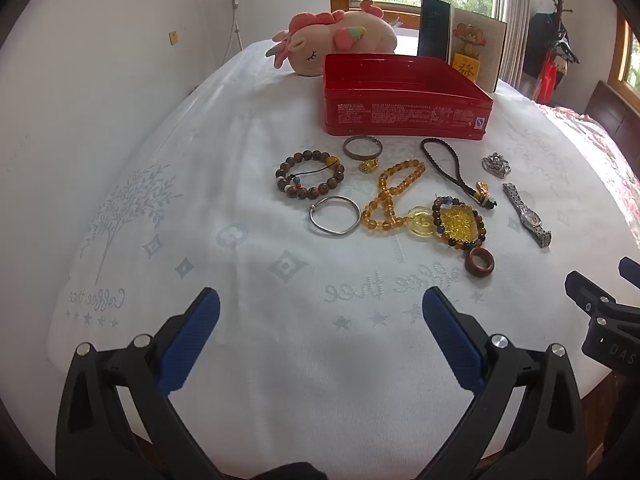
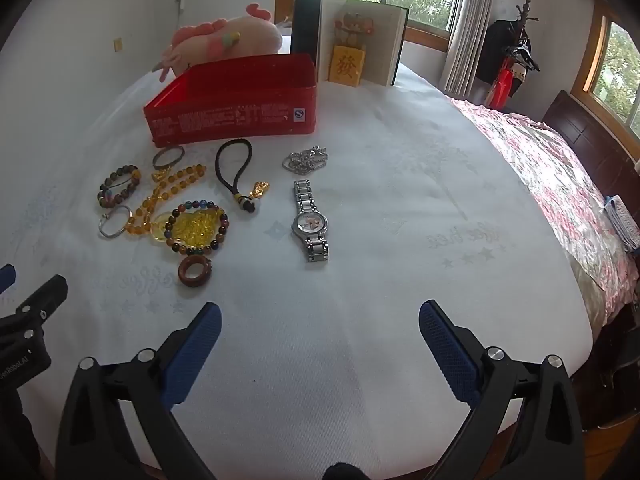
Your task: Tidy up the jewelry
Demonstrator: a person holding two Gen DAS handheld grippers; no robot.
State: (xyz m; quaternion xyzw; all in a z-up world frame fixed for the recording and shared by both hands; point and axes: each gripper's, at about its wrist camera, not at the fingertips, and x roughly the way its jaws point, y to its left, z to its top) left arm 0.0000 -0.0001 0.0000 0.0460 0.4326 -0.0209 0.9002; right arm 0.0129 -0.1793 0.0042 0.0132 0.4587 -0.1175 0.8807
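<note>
Jewelry lies spread on a white cloth in front of an open red tin (image 1: 404,94) (image 2: 236,104). I see a dark wooden bead bracelet (image 1: 309,175) (image 2: 118,186), a silver bangle (image 1: 335,215) (image 2: 116,222), an amber bead string (image 1: 394,200) (image 2: 168,196), a multicoloured bead bracelet (image 1: 458,222) (image 2: 198,227), a brown wooden ring (image 1: 479,263) (image 2: 195,271), a braided cord charm (image 1: 452,170) (image 2: 236,168), a silver brooch (image 1: 496,165) (image 2: 306,160) and a steel watch (image 1: 527,216) (image 2: 311,222). My left gripper (image 1: 320,312) and right gripper (image 2: 320,316) hover open and empty, short of the jewelry.
A pink plush toy (image 1: 332,40) (image 2: 224,38) lies behind the tin. An open book with a cartoon card (image 1: 464,46) (image 2: 356,40) stands at the back. A floral quilt (image 2: 560,184) covers the bed's right side. A coat stand (image 2: 516,56) is by the window.
</note>
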